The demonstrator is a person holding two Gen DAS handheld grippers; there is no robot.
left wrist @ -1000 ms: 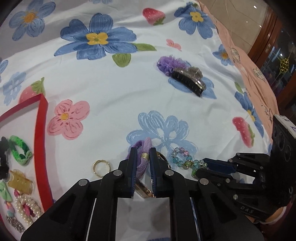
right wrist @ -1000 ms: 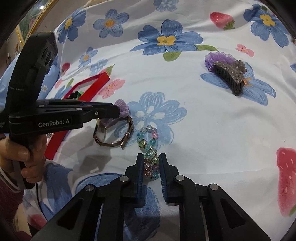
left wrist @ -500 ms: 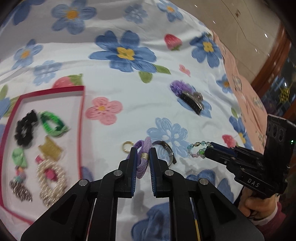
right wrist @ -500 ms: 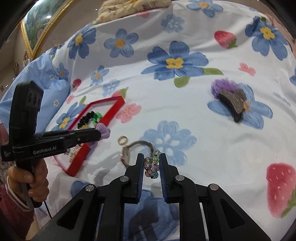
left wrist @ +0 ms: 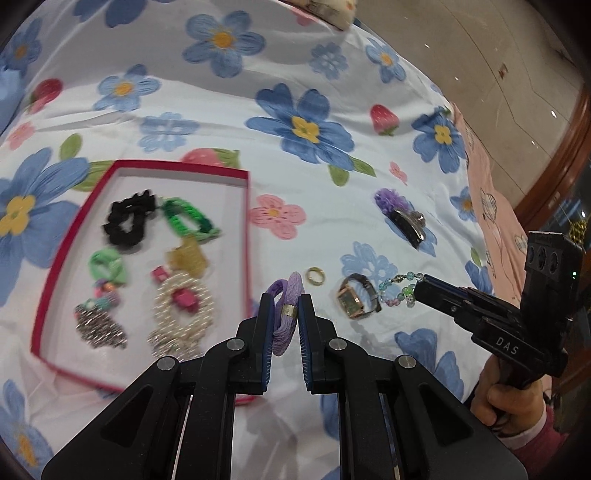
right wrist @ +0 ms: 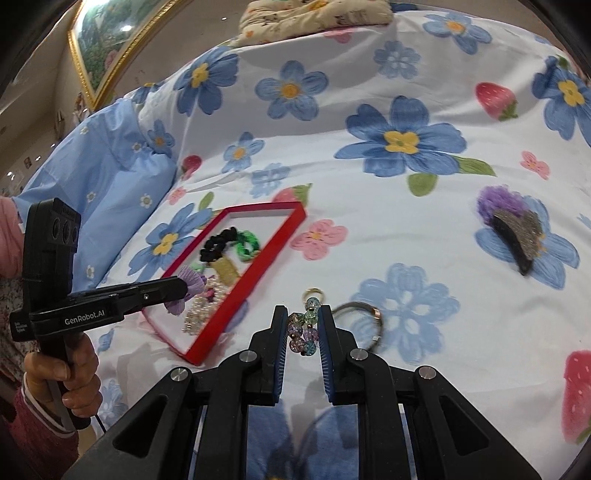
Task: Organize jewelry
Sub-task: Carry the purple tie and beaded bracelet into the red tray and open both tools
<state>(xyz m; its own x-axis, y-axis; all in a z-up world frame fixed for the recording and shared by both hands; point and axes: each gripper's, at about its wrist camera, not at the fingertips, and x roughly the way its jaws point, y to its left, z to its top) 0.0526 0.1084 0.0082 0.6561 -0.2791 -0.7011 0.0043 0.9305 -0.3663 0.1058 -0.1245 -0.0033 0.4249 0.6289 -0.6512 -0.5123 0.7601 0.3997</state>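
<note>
My left gripper is shut on a purple hair tie and holds it above the cloth, just right of the red tray. In the right wrist view the hair tie hangs over the tray's near end. My right gripper is shut on a beaded bracelet, lifted off the cloth; it also shows in the left wrist view. A watch, a gold ring and a hair claw clip lie on the flowered cloth.
The tray holds a black scrunchie, a green tie, a pearl bracelet and several other pieces. A purple scrunchie lies under the claw clip. A pillow lies at the far edge.
Both grippers have risen from the cloth with their pieces. The left one has swung left, so the whole tray has come into its view. The watch and ring stayed on the cloth.
</note>
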